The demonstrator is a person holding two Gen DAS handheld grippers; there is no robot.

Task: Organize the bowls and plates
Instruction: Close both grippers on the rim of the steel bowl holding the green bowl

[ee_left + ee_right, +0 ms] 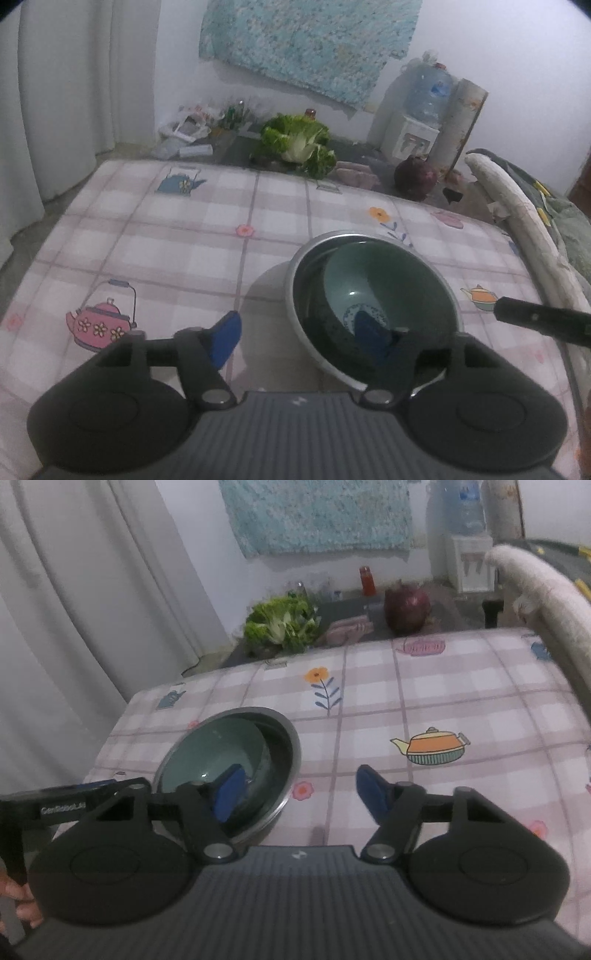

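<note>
I see a glazed green ceramic bowl (388, 280) sitting tilted inside a larger round steel bowl (373, 306), and the nested pair rests on the pink-checked tablecloth printed with teapots and flowers (177, 236). From the right wrist camera the same green bowl (218, 753) leans toward the left wall of the steel bowl (284, 746), toward the left part of the cloth (424, 686).

My left gripper (295, 336) has its jaws wide apart; its right finger overlaps the bowls in the picture, and its left finger is over bare cloth beside the steel bowl. I cannot tell whether that right finger touches anything. My right gripper (299, 790) also has its jaws spread, holding nothing; its left finger overlaps the bowls, its right finger is over the cloth near an orange teapot print.

Beyond the far edge of the table lie a leafy green cabbage (295, 142) and a dark purple round cabbage (415, 177). Further back a blue water bottle on a white dispenser (424, 107) stands by the wall, under a hanging turquoise patterned cloth (306, 44). Pale curtains (74, 81) hang at left.
</note>
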